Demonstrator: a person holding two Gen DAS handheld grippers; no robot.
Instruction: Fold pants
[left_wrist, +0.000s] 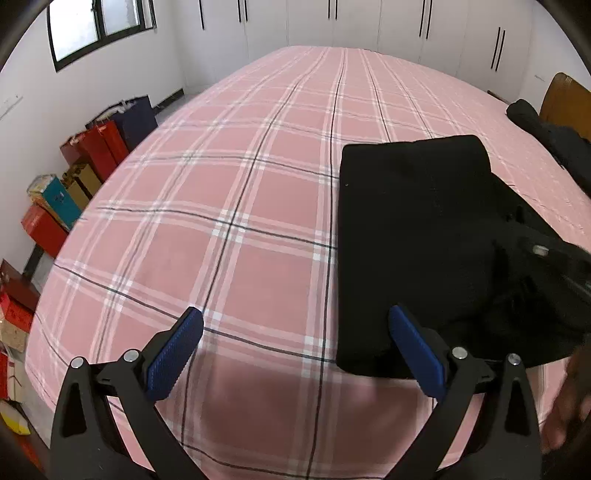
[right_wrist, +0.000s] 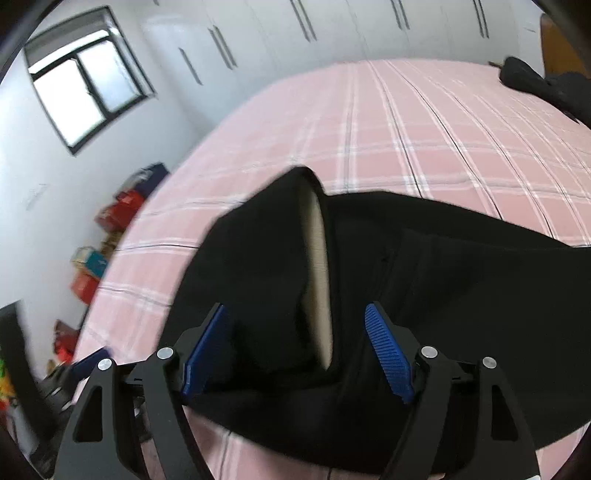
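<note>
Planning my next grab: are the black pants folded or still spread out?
Folded: the black pants lie as a compact rectangle on the pink plaid bed, legs not spread.

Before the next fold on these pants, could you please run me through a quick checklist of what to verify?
1. Left gripper open and empty: ok.
2. Right gripper over the pants: ok.
3. Right pads pressing the cloth: cannot tell, blurred.
4. Pants lying flat on the bed: not ok, one end is lifted, showing pale lining.
5. Free space on the bed beside the pants: ok.
</note>
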